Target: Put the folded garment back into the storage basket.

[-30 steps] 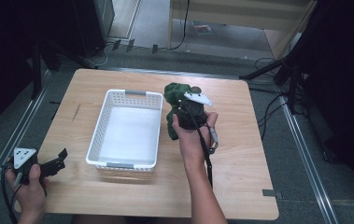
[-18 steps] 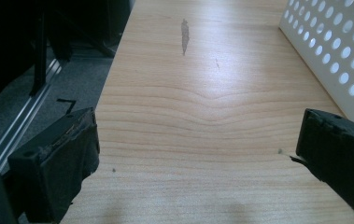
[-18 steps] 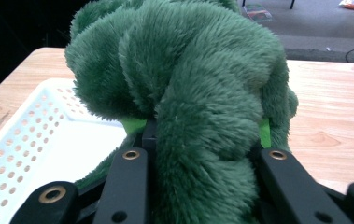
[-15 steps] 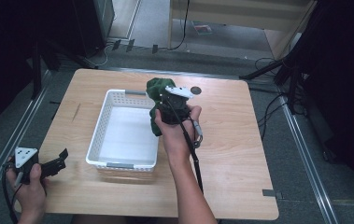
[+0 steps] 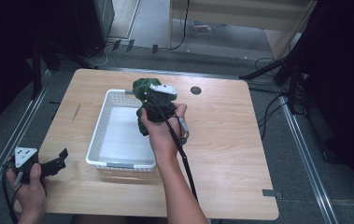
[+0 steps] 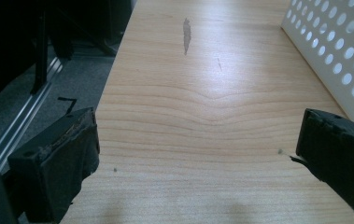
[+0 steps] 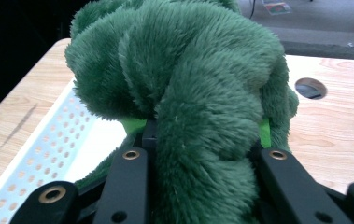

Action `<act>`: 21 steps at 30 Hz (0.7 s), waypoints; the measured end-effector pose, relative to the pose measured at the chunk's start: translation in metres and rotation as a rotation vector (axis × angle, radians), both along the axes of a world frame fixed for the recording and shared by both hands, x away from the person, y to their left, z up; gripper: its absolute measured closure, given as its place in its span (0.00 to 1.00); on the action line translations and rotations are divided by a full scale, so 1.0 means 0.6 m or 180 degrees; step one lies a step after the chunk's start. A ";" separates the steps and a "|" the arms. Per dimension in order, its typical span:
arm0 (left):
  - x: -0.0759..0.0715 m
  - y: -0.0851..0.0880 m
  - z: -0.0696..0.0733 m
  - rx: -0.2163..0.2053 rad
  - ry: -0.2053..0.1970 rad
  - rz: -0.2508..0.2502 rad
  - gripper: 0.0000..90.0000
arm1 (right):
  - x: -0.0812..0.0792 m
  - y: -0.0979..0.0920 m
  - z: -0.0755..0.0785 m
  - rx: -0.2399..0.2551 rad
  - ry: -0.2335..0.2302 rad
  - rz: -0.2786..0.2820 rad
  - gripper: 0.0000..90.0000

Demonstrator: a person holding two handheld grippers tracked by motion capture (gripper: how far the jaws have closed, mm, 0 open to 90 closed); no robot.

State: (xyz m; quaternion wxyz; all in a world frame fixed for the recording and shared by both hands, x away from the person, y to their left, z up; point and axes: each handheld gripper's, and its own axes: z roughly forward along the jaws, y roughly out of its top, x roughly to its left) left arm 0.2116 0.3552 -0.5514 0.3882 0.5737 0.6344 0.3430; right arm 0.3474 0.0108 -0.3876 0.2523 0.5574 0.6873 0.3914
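A dark green plush toy (image 5: 143, 89) hangs over the right rim of a white perforated basket (image 5: 101, 125), with my right gripper (image 5: 152, 103) shut on it. In the right gripper view the toy's fur (image 7: 188, 79) bulges between the two black jaws, with the basket's rim (image 7: 39, 154) below and to the left. My left gripper (image 5: 58, 161) rests at the table's front left corner, held by a hand. In the left gripper view its jaws stand wide apart over bare wood (image 6: 198, 121), nothing between them, the basket's wall (image 6: 343, 51) at the right.
The wooden table (image 5: 230, 140) has a round cable hole (image 5: 195, 90) at the back right. A black cable (image 5: 184, 158) trails from the right gripper along the forearm. Dark floor, metal rails and cables surround the table.
My right gripper has carried the green plush toy leftward, from beside the basket's right side to over its right rim. The left gripper has stayed in place.
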 end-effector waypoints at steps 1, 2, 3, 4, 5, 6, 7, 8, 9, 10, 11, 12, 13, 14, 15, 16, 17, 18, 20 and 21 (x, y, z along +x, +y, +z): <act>0.000 0.000 0.000 0.0003 -0.0002 -0.0002 0.01 | 0.000 0.005 0.001 -0.0001 -0.0004 0.0010 0.75; 0.000 0.000 0.000 0.0000 -0.0008 0.0004 0.01 | -0.001 0.010 0.001 0.0008 0.0003 0.0020 0.75; 0.000 0.000 0.000 0.0000 -0.0011 0.0004 0.01 | -0.001 0.015 0.001 0.0006 0.0008 0.0036 0.75; 0.000 0.000 0.000 0.0002 -0.0010 0.0003 0.01 | -0.001 0.020 0.000 0.0022 0.0004 0.0051 0.75; 0.000 0.000 0.000 -0.0001 -0.0012 0.0001 0.01 | -0.001 0.024 0.000 0.0030 0.0016 0.0062 0.75; 0.000 0.000 0.000 0.0000 -0.0011 0.0002 0.01 | 0.000 0.029 -0.001 0.0031 0.0028 0.0075 0.75; 0.000 0.000 0.000 0.0000 -0.0009 0.0005 0.01 | 0.000 0.034 -0.002 0.0036 0.0034 0.0083 0.75; 0.000 0.000 0.000 -0.0003 -0.0007 0.0004 0.01 | 0.001 0.038 -0.003 0.0029 0.0052 0.0106 0.75; 0.000 0.000 0.000 -0.0005 -0.0007 0.0005 0.01 | 0.001 0.042 -0.004 0.0024 0.0048 0.0121 0.75; 0.000 0.000 0.000 -0.0004 -0.0007 0.0007 0.01 | 0.001 0.045 -0.005 0.0037 0.0046 0.0131 0.75; 0.000 0.000 0.000 -0.0003 -0.0002 0.0001 0.01 | 0.001 0.049 -0.005 0.0050 0.0064 0.0131 0.75; 0.001 0.000 0.000 -0.0003 -0.0016 0.0005 0.01 | 0.002 0.052 -0.006 0.0049 0.0062 0.0142 0.75; 0.001 0.000 0.000 0.0000 -0.0014 0.0004 0.01 | 0.002 0.055 -0.007 0.0057 0.0069 0.0148 0.75; 0.001 0.000 0.000 0.0003 -0.0007 0.0005 0.01 | 0.002 0.058 -0.008 0.0060 0.0064 0.0169 0.75; 0.001 0.000 0.000 0.0002 -0.0008 0.0004 0.01 | 0.001 0.062 -0.009 0.0058 0.0080 0.0167 0.75; 0.001 0.000 0.000 0.0002 -0.0007 0.0005 0.01 | 0.001 0.064 -0.010 0.0064 0.0074 0.0187 0.75; 0.001 0.000 0.000 0.0002 -0.0007 0.0005 0.01 | 0.001 0.067 -0.011 0.0072 0.0085 0.0189 0.75; 0.001 0.000 0.000 0.0002 -0.0007 0.0005 0.01 | 0.001 0.070 -0.012 0.0077 0.0085 0.0202 0.75; 0.000 0.000 0.000 0.0010 0.0000 0.0002 0.01 | 0.000 0.075 -0.015 0.0079 0.0083 0.0211 0.74; 0.001 -0.001 0.000 0.0013 -0.0002 0.0005 0.01 | 0.000 0.077 -0.017 0.0079 0.0090 0.0221 0.74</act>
